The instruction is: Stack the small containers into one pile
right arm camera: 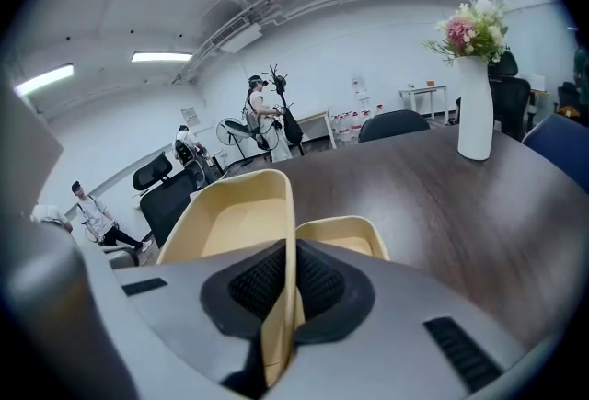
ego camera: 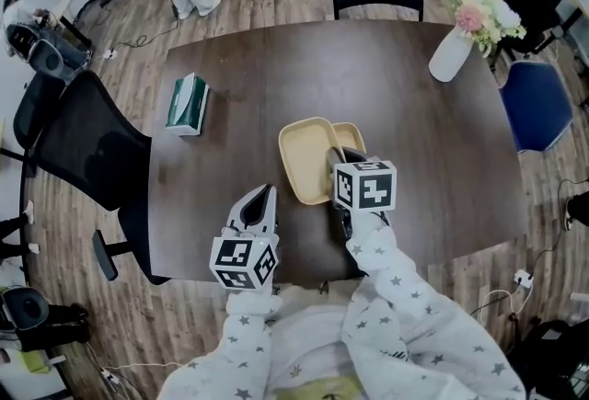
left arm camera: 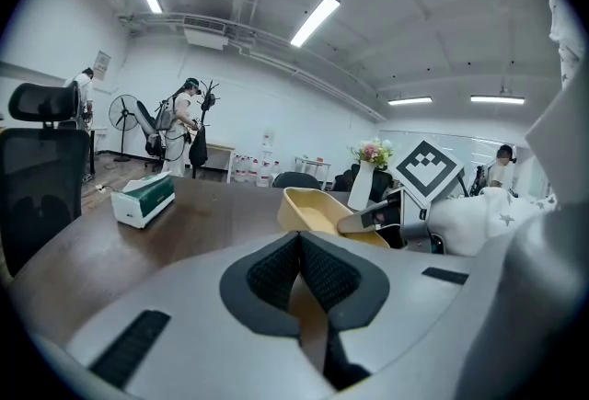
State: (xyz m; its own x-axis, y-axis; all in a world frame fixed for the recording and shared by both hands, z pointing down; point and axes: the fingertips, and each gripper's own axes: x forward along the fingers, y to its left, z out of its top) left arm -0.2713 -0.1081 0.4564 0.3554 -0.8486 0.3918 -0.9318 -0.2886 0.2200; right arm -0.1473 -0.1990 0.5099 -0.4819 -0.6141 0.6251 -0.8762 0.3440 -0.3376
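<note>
Two beige containers sit mid-table (ego camera: 396, 85), and both count for the stack.

- Far left: tissue box (ego camera: 188, 103), not involved and well clear.
- Left gripper (ego camera: 264, 196): jaws pressed together with nothing between them. It hangs over the table's near edge, left of the containers and touching neither.
- Near container (ego camera: 304, 159): held by its right wall and apparently tilted. Whether its base is off the table cannot be told.
- Right gripper (ego camera: 335, 156): jaws clenched on that wall, which its own view shows running straight up between the pads (right arm camera: 317, 283).
- Far container (ego camera: 353, 135): just right of and behind the held one. It is partly overlapped by it in the head view, and contact is unclear.
- Far right: vase (ego camera: 451, 53) with flowers, well apart.

Step in hand, as judged: carry the near container onto the far one.

To do it well:
- Keep the pinch firm, since a one-wall grip lets the container swing.
- Level it and line the rims up over the far container.
- Lower it straight and release only once it is seated.
- The left gripper could steady the far container so it doesn't slide.
</note>
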